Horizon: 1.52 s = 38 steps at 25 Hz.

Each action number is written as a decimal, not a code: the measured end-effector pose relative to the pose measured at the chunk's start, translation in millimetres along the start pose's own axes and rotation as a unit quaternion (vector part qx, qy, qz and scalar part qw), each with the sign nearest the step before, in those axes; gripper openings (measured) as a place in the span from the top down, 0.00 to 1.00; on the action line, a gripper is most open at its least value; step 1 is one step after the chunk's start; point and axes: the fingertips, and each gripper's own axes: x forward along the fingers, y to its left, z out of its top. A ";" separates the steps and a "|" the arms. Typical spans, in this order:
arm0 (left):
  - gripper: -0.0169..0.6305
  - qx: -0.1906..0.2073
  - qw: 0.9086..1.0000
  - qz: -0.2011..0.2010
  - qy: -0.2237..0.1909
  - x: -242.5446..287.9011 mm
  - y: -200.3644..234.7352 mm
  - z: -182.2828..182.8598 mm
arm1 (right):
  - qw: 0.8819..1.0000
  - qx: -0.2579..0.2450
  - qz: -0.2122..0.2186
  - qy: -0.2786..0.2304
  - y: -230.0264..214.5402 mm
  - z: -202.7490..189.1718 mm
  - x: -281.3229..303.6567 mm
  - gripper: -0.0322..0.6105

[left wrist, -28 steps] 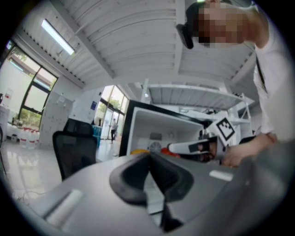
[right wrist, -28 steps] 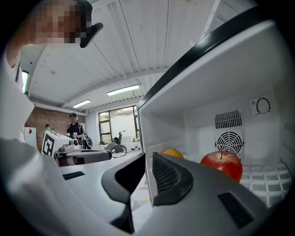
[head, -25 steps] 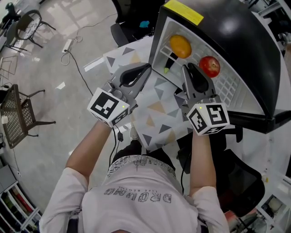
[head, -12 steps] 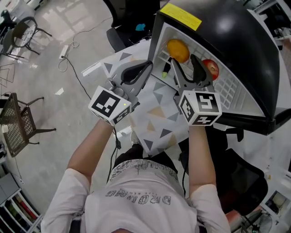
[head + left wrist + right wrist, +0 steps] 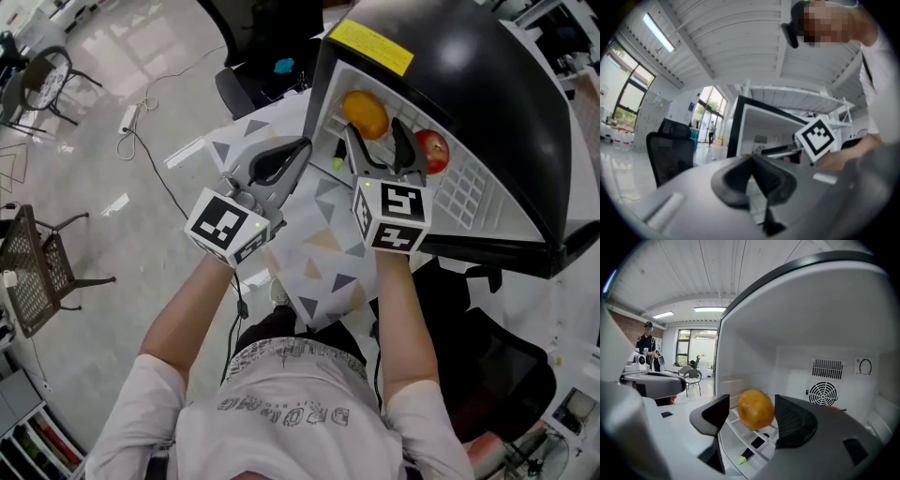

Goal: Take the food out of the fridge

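Observation:
A black mini fridge point(image 5: 487, 84) with a white inside stands open on the table. On its wire shelf lie an orange point(image 5: 366, 112) and a red apple point(image 5: 432, 150). My right gripper point(image 5: 377, 139) reaches into the opening; its jaws have just been opening and now stand wide apart, with nothing between the pads. In the right gripper view the orange point(image 5: 756, 408) sits just ahead of the right gripper point(image 5: 752, 405), untouched. My left gripper point(image 5: 302, 148) hovers over the table left of the fridge, shut and empty. Its own view shows the left gripper point(image 5: 752, 160) with the jaws together.
The table wears a cloth with triangles point(image 5: 319, 234). A small black thing with a green tip point(image 5: 339, 155) lies at the shelf's front. A black office chair point(image 5: 253, 84) stands behind the table, a metal chair point(image 5: 37, 272) on the floor at left. A person point(image 5: 647, 341) stands far off.
My right gripper has swung left from in front of the apple to in front of the orange and deeper into the fridge, and its jaws have opened wide. The left gripper has stayed put.

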 end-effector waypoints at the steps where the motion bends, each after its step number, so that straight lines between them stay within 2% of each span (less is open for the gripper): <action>1: 0.96 0.000 1.000 -0.001 0.000 -0.2 0.3 0.2 | 1.000 -0.001 -0.004 0.004 -0.3 -0.6 2.2 0.54; 6: 0.96 -0.001 1.000 -0.004 0.001 0.0 2.6 1.0 | 0.999 0.002 -0.024 0.021 -0.7 -6.4 12.2 0.52; 14: 0.96 -0.006 1.000 -0.003 0.003 -0.2 8.9 -2.9 | 0.998 -0.023 -0.049 0.038 -8.1 -9.8 23.3 0.53; 19: 0.96 -0.008 1.000 -0.005 0.006 0.6 8.1 -5.7 | 0.997 -0.034 -0.061 0.032 -8.3 -9.3 21.6 0.53; 38: 0.96 0.004 1.000 -0.002 -0.001 -17.6 -13.8 7.3 | 0.999 -0.026 -0.039 -0.005 8.6 6.8 -21.2 0.53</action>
